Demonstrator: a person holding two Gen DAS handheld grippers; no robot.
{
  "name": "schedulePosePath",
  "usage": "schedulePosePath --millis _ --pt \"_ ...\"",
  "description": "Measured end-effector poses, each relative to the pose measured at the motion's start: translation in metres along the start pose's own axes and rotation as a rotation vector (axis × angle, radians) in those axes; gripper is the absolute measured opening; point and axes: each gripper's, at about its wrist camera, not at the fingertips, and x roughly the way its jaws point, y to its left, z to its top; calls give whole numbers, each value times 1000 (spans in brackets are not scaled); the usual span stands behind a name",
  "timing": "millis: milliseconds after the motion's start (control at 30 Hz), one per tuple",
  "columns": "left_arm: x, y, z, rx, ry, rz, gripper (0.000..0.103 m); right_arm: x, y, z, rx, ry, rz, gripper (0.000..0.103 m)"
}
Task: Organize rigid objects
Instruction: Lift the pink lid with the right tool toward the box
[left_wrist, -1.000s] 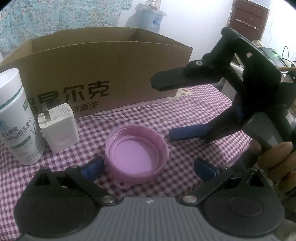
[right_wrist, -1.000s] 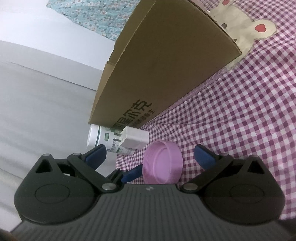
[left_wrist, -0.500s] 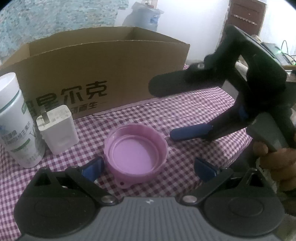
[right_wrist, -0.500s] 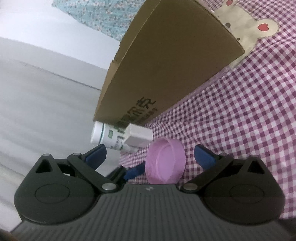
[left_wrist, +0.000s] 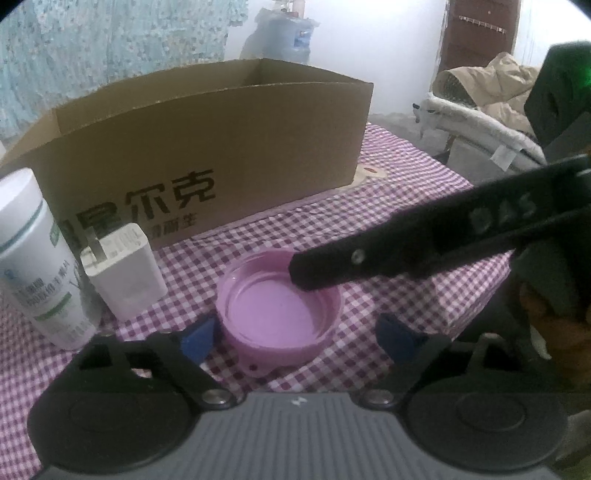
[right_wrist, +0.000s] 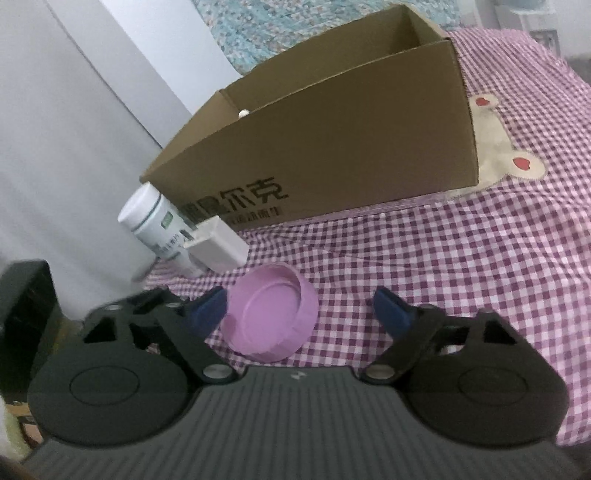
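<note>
Left wrist view: the pink cap (left_wrist: 277, 311) sits between the left gripper (left_wrist: 295, 334) fingers, and the right gripper (right_wrist: 300, 311) straddles it too; both gape, narrowing, neither pinching

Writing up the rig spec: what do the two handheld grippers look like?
Both match: ribbed grey body with a small white logo, two round black side housings, black link arms on silver pivot pins, and blue pads on the fingers. Left gripper, right gripper. Seen from the left wrist view, the right one's black finger carries a screw head and raised lettering, too blurred to read. No cables visible.
</note>
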Motion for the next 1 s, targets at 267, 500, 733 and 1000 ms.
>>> schedulePosePath --millis 267,500,733,1000 --pt "-1 1 0 17 -12 61 73 8 7 0 -52 27 -51 49" --pt "-3 0 0 23 -36 76 72 13 10 -1 -77 43 -56 26" --pt "-19 -9 7 50 -84 89 72 0 17 3 -94 17 -67 21" --pt "-56 -7 64 111 -230 137 72 -41 50 51 -225 -127 -62 21"
